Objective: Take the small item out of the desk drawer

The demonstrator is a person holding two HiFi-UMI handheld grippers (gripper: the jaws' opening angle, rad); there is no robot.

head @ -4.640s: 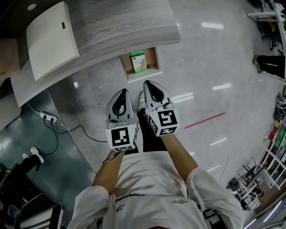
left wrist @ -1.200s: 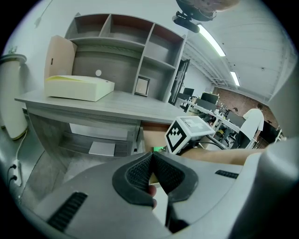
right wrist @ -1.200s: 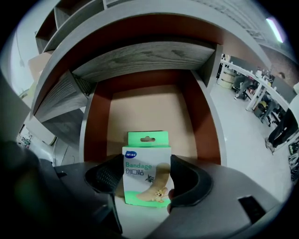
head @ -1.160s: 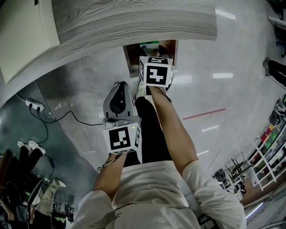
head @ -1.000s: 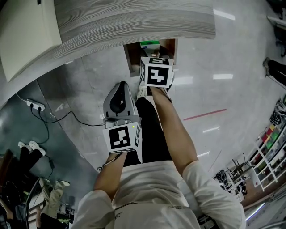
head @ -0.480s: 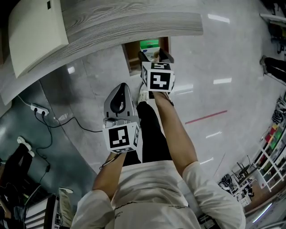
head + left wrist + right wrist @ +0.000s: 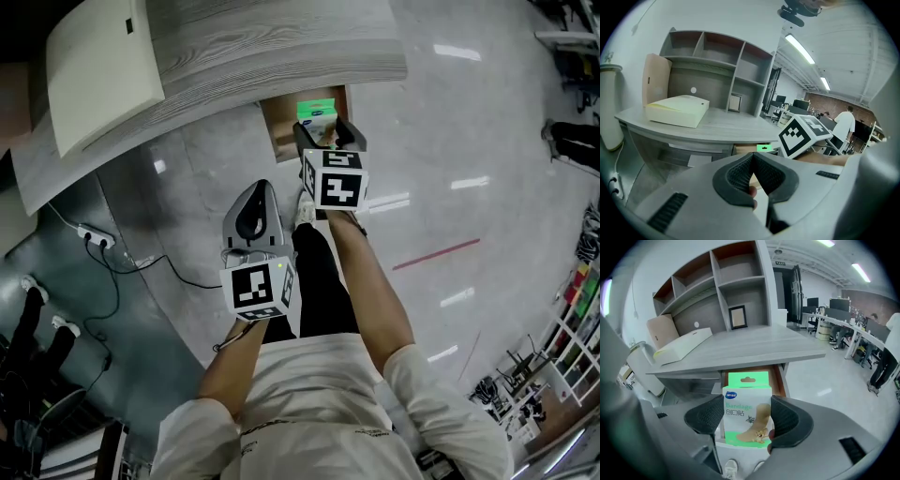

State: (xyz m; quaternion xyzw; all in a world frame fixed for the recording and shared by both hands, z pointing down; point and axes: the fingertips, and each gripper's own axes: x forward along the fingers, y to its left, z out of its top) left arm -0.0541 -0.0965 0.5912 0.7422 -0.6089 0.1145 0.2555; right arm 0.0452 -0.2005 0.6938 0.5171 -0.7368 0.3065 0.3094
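A green and white bandage box stands upright between the pads of my right gripper, which is shut on it. Behind it the wooden desk drawer hangs open under the grey desktop. In the head view the right gripper holds the box just above the drawer's front edge. My left gripper hangs lower left of it over the floor, its jaws shut on nothing. In the left gripper view the pads meet at the tip.
A flat cream box lies on the desktop, and a shelf unit stands at its back. A power strip with cables lies on the floor at the left. The person's legs and shoes are below the drawer.
4.6 s ago the box lay in the drawer and both grippers hung side by side. The right gripper reached in, took the box, and over the last second drew back and up with it.
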